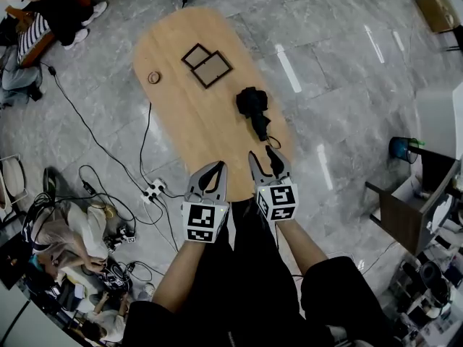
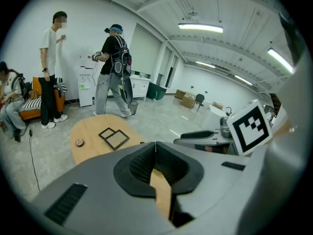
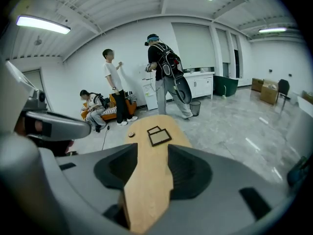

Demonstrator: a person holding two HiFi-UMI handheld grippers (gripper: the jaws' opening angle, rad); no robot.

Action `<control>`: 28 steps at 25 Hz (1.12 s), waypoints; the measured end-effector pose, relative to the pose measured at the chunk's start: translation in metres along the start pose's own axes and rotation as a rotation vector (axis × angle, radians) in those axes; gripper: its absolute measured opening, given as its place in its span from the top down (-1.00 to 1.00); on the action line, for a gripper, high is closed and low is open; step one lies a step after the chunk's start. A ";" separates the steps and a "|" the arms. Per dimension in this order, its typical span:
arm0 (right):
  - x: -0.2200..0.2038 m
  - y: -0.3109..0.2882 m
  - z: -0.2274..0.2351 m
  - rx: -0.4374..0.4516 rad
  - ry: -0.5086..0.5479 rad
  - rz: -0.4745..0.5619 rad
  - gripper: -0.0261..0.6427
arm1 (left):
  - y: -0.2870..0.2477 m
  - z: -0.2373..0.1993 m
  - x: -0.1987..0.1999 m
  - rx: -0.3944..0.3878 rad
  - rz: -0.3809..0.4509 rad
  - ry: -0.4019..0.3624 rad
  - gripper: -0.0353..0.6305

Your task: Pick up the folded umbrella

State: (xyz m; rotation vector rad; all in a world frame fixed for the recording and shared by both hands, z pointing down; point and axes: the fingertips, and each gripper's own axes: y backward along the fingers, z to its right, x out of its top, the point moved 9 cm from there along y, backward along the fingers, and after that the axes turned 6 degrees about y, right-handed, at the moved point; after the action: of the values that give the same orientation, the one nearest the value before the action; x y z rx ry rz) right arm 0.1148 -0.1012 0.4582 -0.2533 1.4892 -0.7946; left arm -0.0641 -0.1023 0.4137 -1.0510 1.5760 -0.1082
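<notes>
**Right gripper spread near the umbrella, left gripper closed**

Left gripper (image 1: 215, 170): in the left gripper view (image 2: 155, 145) the two jaw tips meet on one line. The jaws are pressed together with nothing pinched. Only a strip of the wooden table (image 1: 177, 125) shows through the gap lower down between them. In the head view it hangs over the near end of the table, just left of the right gripper.

Right gripper (image 1: 263, 157): in the right gripper view (image 3: 149, 153) the jaws stand apart, moderately wide. Only bare tabletop (image 3: 146, 190) fills the space between them. Nothing is held, and the pads touch nothing.

Folded umbrella (image 1: 254, 109): black, lying on the right side of the table, lengthwise from far to near. Its near end, with a thin strap loop, points toward the right gripper. It lies just beyond that gripper's tips on the far side, close but outside the jaws. Whether the strap brushes a tip cannot be told from the head view. It is farther from the left gripper, up and to the right of it.

Other items: two dark picture frames (image 1: 207, 65) lie flat on the far part of the table. A small round disc (image 1: 153, 77) lies to their left near the table edge. Cables and a power strip (image 1: 153, 190) lie on the grey floor left of the table.
</notes>
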 end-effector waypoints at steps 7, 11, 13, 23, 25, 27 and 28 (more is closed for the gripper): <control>-0.024 -0.040 0.022 0.016 0.043 -0.105 0.32 | -0.013 -0.007 -0.002 0.002 -0.023 0.000 0.85; -0.037 -0.062 0.031 0.024 0.071 -0.139 0.18 | -0.018 -0.009 -0.007 0.018 -0.038 0.006 0.85; -0.042 -0.073 0.036 0.022 0.073 -0.146 0.13 | -0.022 -0.010 -0.009 0.025 -0.042 0.017 0.85; -0.083 -0.127 0.059 0.033 0.130 -0.264 0.04 | -0.045 0.004 -0.016 0.018 -0.063 0.040 0.85; -0.095 -0.140 0.063 0.036 0.143 -0.306 0.04 | -0.047 -0.001 -0.020 0.036 -0.066 0.063 0.85; -0.105 -0.153 0.068 0.040 0.140 -0.353 0.04 | -0.049 -0.005 -0.026 0.051 -0.073 0.078 0.85; -0.110 -0.160 0.072 0.040 0.136 -0.377 0.04 | -0.050 -0.007 -0.028 0.056 -0.078 0.082 0.85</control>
State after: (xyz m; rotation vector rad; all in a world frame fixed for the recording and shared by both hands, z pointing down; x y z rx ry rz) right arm 0.1446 -0.1734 0.6498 -0.4665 1.5729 -1.1606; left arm -0.0444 -0.1158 0.4662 -1.0757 1.5960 -0.2501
